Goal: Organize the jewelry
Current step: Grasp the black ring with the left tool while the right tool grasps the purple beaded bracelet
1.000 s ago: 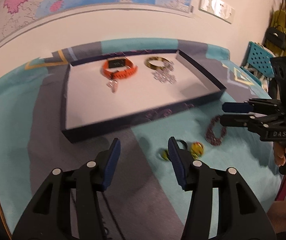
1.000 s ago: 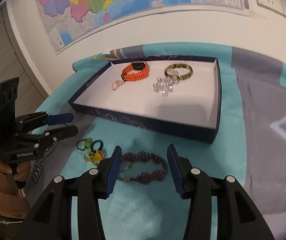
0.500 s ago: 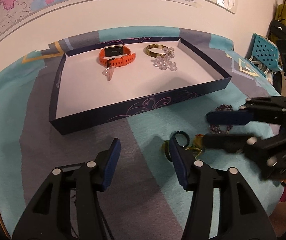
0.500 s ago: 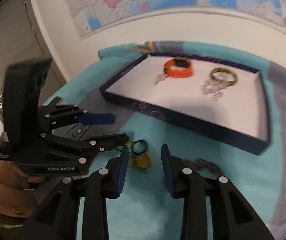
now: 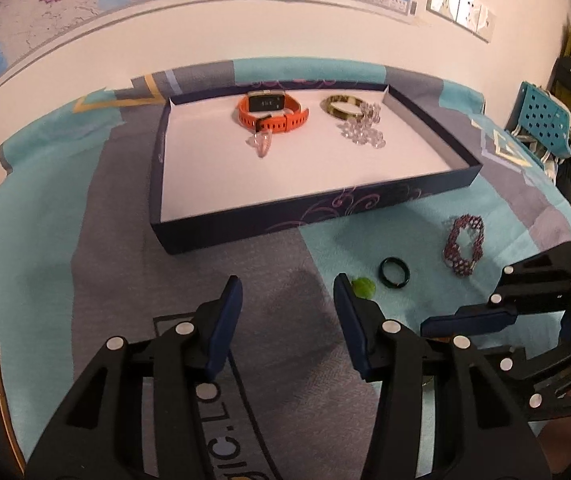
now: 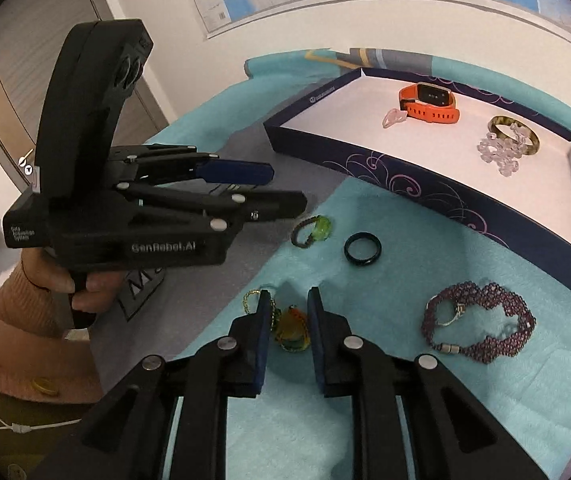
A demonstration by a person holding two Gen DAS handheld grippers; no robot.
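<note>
A dark blue tray [image 5: 325,216] with a white floor holds an orange watch [image 5: 271,112], a gold bangle [image 5: 343,106], clear beads [image 5: 361,132] and a small pink piece [image 5: 261,144]. On the cloth lie a purple bead bracelet [image 6: 479,326], a dark ring [image 6: 362,249], a green stone ring [image 6: 311,231] and an orange-yellow pendant on a bead chain [image 6: 291,330]. My right gripper [image 6: 288,308] is open, its fingers on either side of the pendant. My left gripper [image 5: 287,300] is open and empty above the cloth, and it also shows in the right wrist view [image 6: 281,190].
A teal and grey patterned cloth [image 5: 45,240] covers the table. A white wall with a map runs behind the tray. A blue perforated chair [image 5: 541,120] and a hanging bag stand at the far right. A door is at the left in the right wrist view.
My right gripper has come down and its fingers have narrowed around the orange-yellow pendant. My left gripper has stayed open and drawn back a little from the tray.
</note>
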